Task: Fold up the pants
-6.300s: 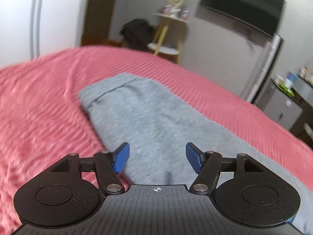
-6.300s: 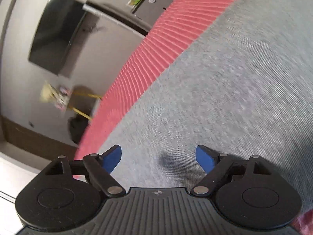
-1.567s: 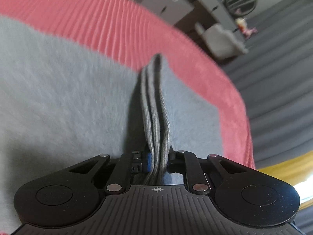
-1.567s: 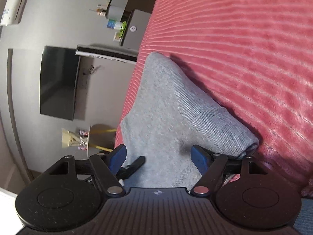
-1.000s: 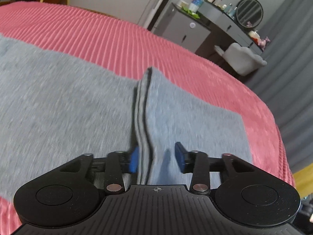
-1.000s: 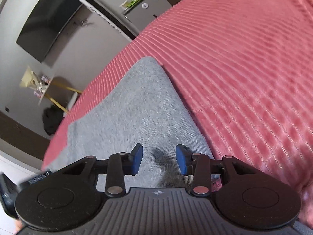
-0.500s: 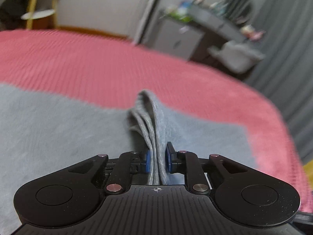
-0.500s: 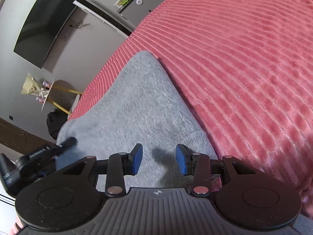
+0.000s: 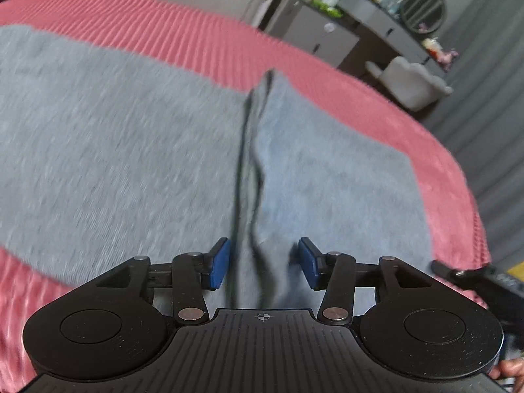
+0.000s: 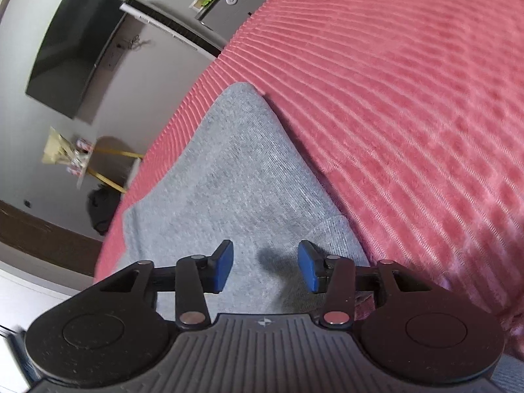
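Grey knit pants (image 9: 131,137) spread flat on bed under pink ribbed blanket (image 9: 196,39), one raised fold ridge (image 9: 258,150) running away from camera down the middle. Left gripper (image 9: 263,263) pitched steeply down over near end of that ridge; blue-padded fingers (image 9: 220,263) just opened, now parted, ridge standing loose in the gap, pads not pressing on it. Left view motion-blurred. Right gripper (image 10: 265,267) tilted down over a corner of same pants (image 10: 229,180), close to edge where grey fabric meets blanket (image 10: 409,114); fingers (image 10: 224,266) just widened, released, nothing pinched, flat cloth and a shadow below. Part of right gripper body (image 9: 475,278) at right edge of left view, fingertips of a person's hand (image 9: 511,368) at lower right corner. Background: dark wall-mounted TV (image 10: 68,49), grey cabinet (image 9: 314,32), round mirror (image 9: 424,8), pale upholstered chair (image 9: 409,82).
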`<move>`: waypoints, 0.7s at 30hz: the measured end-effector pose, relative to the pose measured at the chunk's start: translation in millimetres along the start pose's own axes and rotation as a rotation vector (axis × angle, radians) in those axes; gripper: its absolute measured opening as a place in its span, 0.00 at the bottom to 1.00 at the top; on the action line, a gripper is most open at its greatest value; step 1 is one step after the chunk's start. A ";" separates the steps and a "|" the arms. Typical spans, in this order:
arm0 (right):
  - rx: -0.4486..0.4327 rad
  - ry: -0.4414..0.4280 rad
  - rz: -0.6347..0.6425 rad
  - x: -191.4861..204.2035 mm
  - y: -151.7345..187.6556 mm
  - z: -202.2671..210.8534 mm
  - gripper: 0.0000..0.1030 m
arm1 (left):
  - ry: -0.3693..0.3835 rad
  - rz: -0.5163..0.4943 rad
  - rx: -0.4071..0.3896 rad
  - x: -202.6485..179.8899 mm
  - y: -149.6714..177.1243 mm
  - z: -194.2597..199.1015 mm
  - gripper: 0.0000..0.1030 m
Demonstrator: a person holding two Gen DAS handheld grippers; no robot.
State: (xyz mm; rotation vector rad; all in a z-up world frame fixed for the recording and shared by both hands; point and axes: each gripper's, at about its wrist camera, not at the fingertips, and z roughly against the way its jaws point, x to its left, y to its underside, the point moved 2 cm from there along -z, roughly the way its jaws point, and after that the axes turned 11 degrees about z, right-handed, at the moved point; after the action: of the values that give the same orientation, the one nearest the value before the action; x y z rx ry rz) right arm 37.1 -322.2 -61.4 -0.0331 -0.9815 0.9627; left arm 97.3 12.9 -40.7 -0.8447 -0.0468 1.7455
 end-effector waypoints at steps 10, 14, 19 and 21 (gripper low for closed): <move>0.019 -0.037 -0.216 -11.8 11.3 39.0 0.78 | 0.037 0.051 0.002 8.5 -5.5 -7.3 0.51; 0.117 0.056 -0.200 -8.3 14.6 25.9 0.81 | 0.033 0.064 -0.001 11.9 0.9 -3.2 0.51; 0.045 -0.057 -0.285 -12.8 17.9 9.0 0.81 | 0.029 0.056 0.001 7.7 0.3 -5.9 0.51; 0.000 -0.088 -0.333 -15.2 18.2 8.1 0.81 | 0.032 0.061 0.003 8.0 -0.6 -6.7 0.51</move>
State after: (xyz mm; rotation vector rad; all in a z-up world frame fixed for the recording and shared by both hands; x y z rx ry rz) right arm 16.2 -324.9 -74.8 0.1701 -1.0298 0.6621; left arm 100.7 17.4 -49.6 -0.8802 0.0030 1.7885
